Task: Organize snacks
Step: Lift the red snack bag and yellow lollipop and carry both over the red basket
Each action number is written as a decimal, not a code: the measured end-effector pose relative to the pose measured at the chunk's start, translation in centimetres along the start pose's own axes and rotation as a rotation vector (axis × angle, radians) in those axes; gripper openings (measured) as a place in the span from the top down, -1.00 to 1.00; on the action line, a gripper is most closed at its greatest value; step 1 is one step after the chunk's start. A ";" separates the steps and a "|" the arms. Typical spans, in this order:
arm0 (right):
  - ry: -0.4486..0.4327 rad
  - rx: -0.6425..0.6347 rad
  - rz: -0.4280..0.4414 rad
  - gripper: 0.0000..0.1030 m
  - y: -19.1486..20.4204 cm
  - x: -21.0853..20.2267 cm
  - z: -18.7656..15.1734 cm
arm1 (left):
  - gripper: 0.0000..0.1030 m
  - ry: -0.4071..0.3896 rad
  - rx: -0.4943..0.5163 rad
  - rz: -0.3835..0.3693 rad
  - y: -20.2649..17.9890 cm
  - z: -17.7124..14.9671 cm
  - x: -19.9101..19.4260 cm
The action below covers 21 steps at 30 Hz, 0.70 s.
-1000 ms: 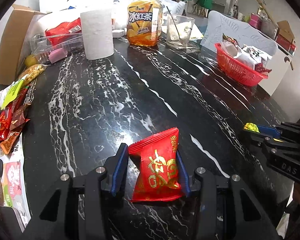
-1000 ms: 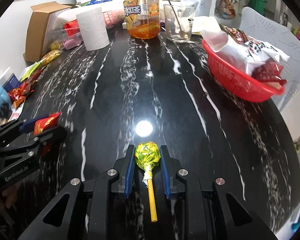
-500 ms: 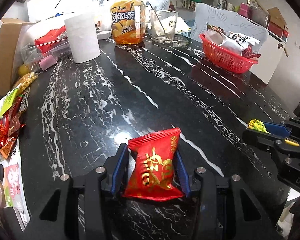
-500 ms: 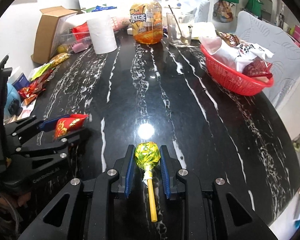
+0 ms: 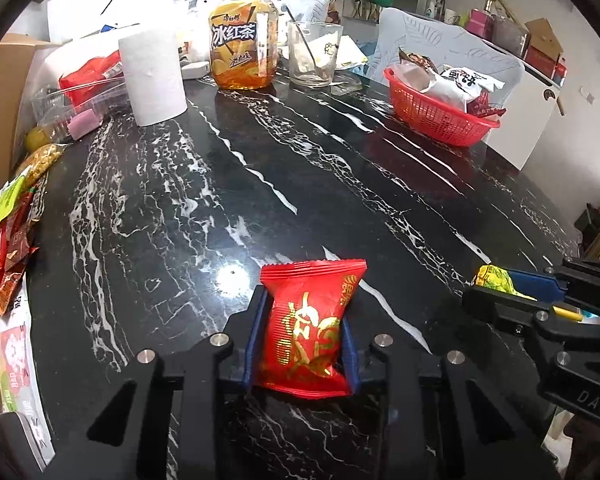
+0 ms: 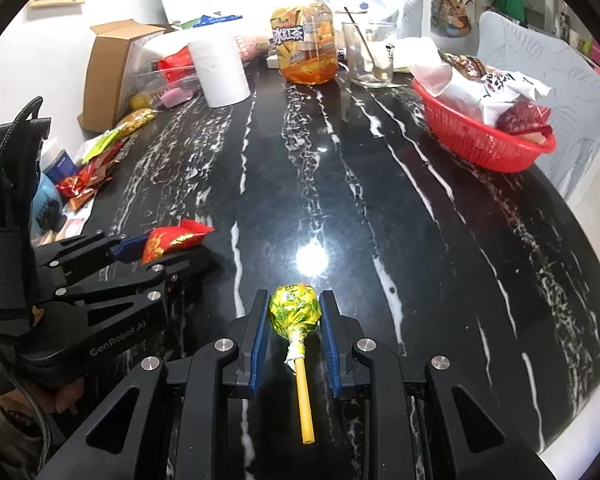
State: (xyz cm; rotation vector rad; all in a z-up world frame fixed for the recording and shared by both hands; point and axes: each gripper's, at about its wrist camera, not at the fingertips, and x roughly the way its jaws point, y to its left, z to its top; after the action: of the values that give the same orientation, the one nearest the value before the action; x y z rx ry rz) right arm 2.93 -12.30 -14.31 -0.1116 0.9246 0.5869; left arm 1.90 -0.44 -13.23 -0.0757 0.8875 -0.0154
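The black marble desk (image 5: 260,184) has a wide bare stretch through its middle, with clutter only along its left and far edges and its right edge dropping away just past the red basket (image 5: 432,114). The left gripper (image 5: 302,332) has its blue fingers (image 5: 254,336) clamped on a red snack packet (image 5: 306,328), pressing its two long sides; the packet's long axis runs along the fingers, its crimped top end pointing forward toward the far edge of the desk. The right gripper (image 6: 294,320) holds a lollipop (image 6: 295,308) by its yellow-green wrapped head, fingers narrow on either side of it; the yellow stick points straight back toward the camera, so the head leads. The two grippers are side by side near the desk's near edge, apart. Ahead on the right, the basket already holds several packets heaped above its rim. Along the left edge lies a loose pile of snack wrappers (image 5: 8,248), and at the far end stand a paper roll (image 5: 152,76), a tea bottle (image 5: 242,36) and a glass (image 5: 314,54).
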 end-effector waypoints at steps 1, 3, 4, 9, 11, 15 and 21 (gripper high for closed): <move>0.000 0.000 -0.002 0.53 0.0 0.0 -0.1 | 0.39 -0.002 -0.002 -0.004 0.0 0.0 0.0; -0.005 0.001 -0.004 0.53 0.0 -0.1 -0.2 | 0.39 -0.004 -0.004 -0.012 0.0 0.0 0.0; -0.006 0.003 -0.003 0.53 -0.1 -0.1 -0.2 | 0.39 -0.006 -0.008 -0.008 0.1 0.0 0.0; -0.008 0.006 0.004 0.53 -0.4 0.1 -0.6 | 0.40 -0.052 0.005 0.012 0.1 0.2 -0.9; -0.010 0.004 0.009 0.53 -0.3 0.1 -0.6 | 0.40 -0.068 0.011 0.010 -0.2 0.3 -1.3; -0.027 0.000 0.024 0.53 -0.4 -0.2 -0.6 | 0.41 -0.070 0.013 -0.013 -0.6 0.4 -1.6; -0.054 0.004 0.040 0.53 -0.6 -1.2 -0.6 | 0.41 -0.086 0.022 -0.039 -1.6 0.7 -2.3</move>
State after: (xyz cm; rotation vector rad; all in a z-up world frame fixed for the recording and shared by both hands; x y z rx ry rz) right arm 2.25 -13.56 -13.81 -0.0732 0.8768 0.6227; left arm 1.00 -1.85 -10.84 -0.0725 0.7999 -0.0584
